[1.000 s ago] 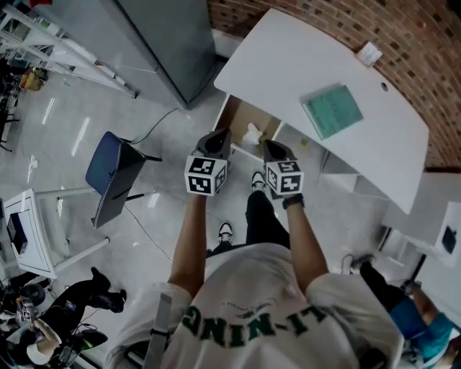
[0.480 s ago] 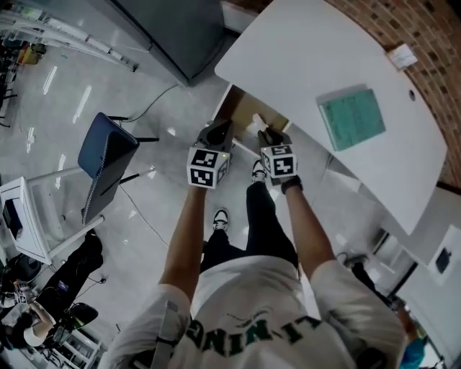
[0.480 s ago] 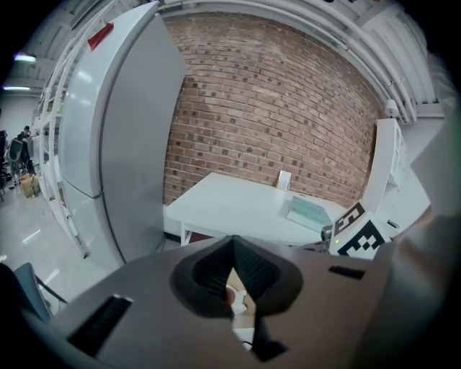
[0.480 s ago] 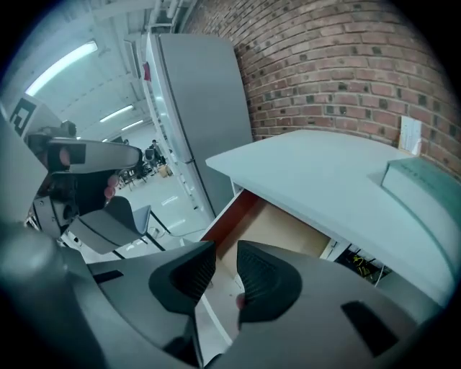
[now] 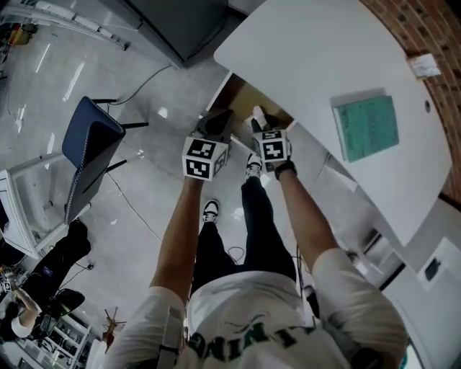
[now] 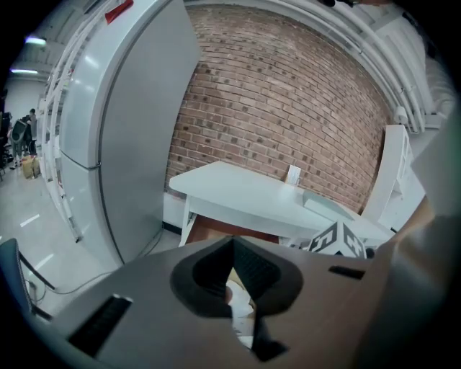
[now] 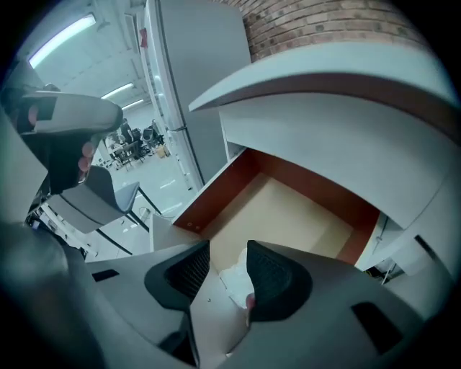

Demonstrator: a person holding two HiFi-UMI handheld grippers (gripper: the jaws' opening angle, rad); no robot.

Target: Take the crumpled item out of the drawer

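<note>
A drawer (image 5: 241, 94) with a brown wooden inside stands pulled out under the white desk (image 5: 310, 58). In it lies the crumpled white item (image 5: 257, 112). My right gripper (image 5: 259, 124) reaches down into the drawer, and its jaws are opening. In the right gripper view the crumpled item (image 7: 234, 277) lies on the drawer floor (image 7: 288, 209) between the jaws of my right gripper (image 7: 227, 252), close to the right pad, with a gap on the left. My left gripper (image 5: 220, 117) hovers just left of it, over the drawer's front edge. The jaw tips of my left gripper (image 6: 232, 245) meet, with nothing held.
A green book (image 5: 371, 126) and a small white card (image 5: 425, 66) lie on the desk. A blue chair (image 5: 83, 155) stands on the floor to the left, and a grey cabinet (image 5: 180, 21) beyond the drawer. The person's shoes (image 5: 210, 210) are below the grippers.
Both grippers have moved forward toward the drawer. The right gripper has come down over the crumpled item, which lay apart between the two grippers a second ago.
</note>
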